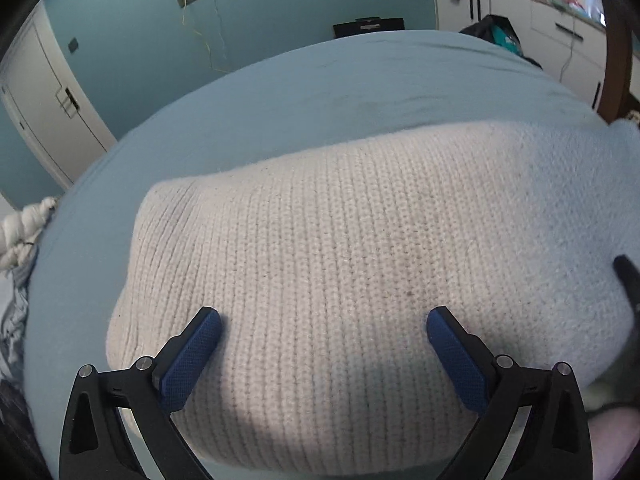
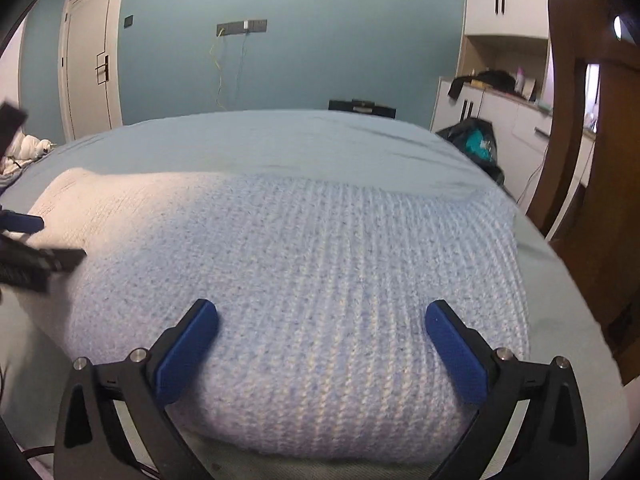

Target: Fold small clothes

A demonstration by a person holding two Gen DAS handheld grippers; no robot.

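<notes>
While the knitted garment lies folded flat on the bed, both tools hang over it with nothing between their pads. The left hand-held gripper stands open above the cream half of the knit. The right hand-held gripper stands fully open above the pale blue half. A light blue sheet covers the bed. Behind the bed, a teal wall carries a socket strip with hanging cables.
</notes>
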